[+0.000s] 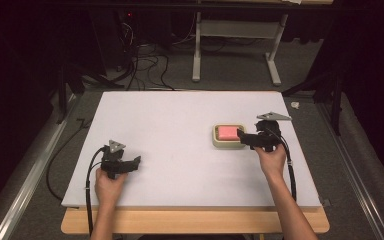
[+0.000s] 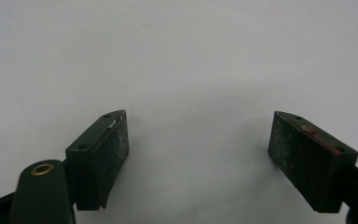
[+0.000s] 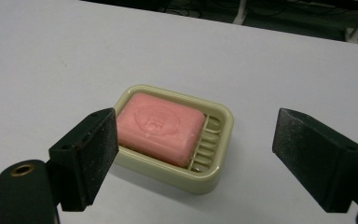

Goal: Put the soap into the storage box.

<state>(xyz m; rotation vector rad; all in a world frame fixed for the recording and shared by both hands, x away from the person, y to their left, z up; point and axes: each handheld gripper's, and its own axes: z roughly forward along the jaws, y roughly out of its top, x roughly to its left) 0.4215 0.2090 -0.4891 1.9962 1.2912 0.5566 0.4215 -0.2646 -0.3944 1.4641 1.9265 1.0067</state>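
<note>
Here the pink soap bar (image 3: 160, 128) lies flat in a cream soap dish (image 3: 223, 140) on the white table (image 1: 170, 120), toward the person's right side, with the bar pushed to one end of the dish so that a strip of ridged drain slats shows bare at the other. The right gripper (image 3: 193, 154) hovers just short of the dish, its jaws spread wide and holding nothing, one jaw overlapping the near corner of the dish in its own view. The left gripper (image 2: 198, 154) rests well apart over bare table near the front edge, jaws likewise spread and empty. The bar looks firm, smooth and probably slick, light enough for one gripper, with an embossed top that offers little bite; its rounded edges could let it squirt out under a hard pinch. The surest hold is likely across its two long sides, taken low and squarely, though the dish wall leaves little room there. The dish seems stiff, light plastic and may slide or lift with the bar
</note>
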